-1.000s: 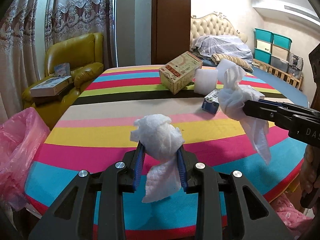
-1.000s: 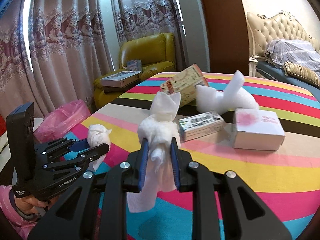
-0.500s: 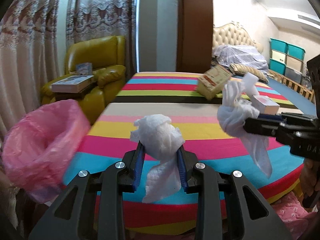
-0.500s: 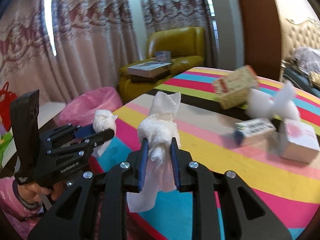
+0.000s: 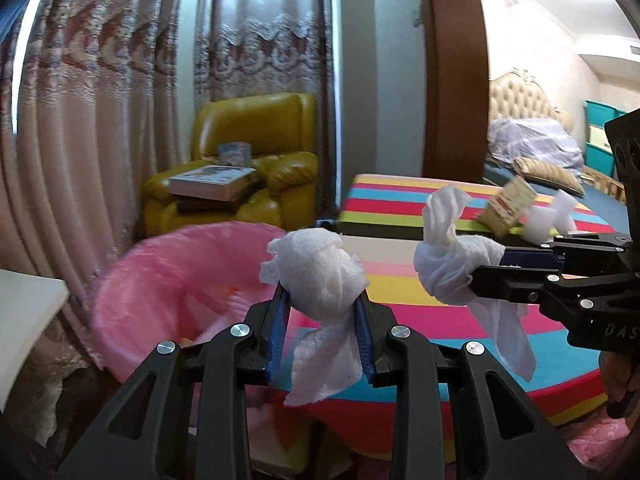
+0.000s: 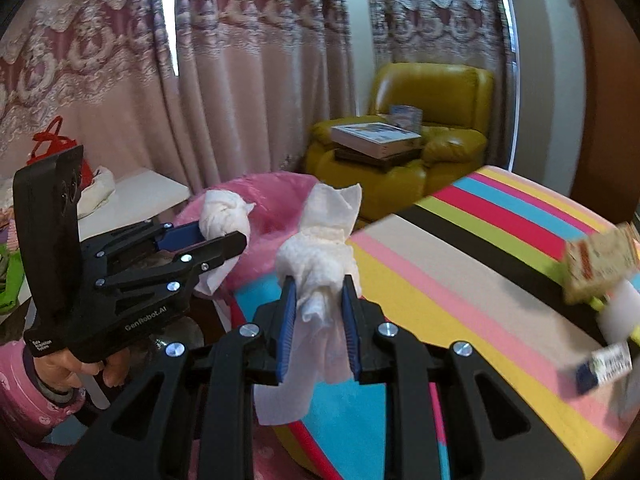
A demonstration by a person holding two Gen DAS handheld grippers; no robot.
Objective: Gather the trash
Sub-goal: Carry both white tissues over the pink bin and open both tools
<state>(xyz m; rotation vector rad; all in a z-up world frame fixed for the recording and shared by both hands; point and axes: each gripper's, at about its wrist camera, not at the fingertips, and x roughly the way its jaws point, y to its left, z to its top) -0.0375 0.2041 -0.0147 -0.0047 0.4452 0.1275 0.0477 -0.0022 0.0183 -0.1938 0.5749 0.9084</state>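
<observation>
My left gripper (image 5: 322,304) is shut on a crumpled white tissue wad (image 5: 316,276), its loose tail hanging below the pads. It hovers at the near rim of a bin lined with a pink trash bag (image 5: 176,280). My right gripper (image 6: 320,296) is shut on a second twisted white tissue (image 6: 320,252). In the left wrist view that right gripper (image 5: 486,270) and its tissue (image 5: 448,268) hang to the right, over the striped table edge. In the right wrist view the left gripper (image 6: 234,236) holds its wad (image 6: 224,216) in front of the pink bag (image 6: 276,208).
The round table with a striped cloth (image 6: 460,280) carries a tan carton (image 6: 600,264), white foam pieces (image 5: 548,216) and a small blue-and-white box (image 6: 604,364). A yellow armchair (image 5: 256,160) with books stands behind the bin. Curtains (image 5: 120,100) hang to the left.
Both grippers swung left from over the table toward the pink bag, each keeping its tissue. The bag now fills the lower left of the left wrist view.
</observation>
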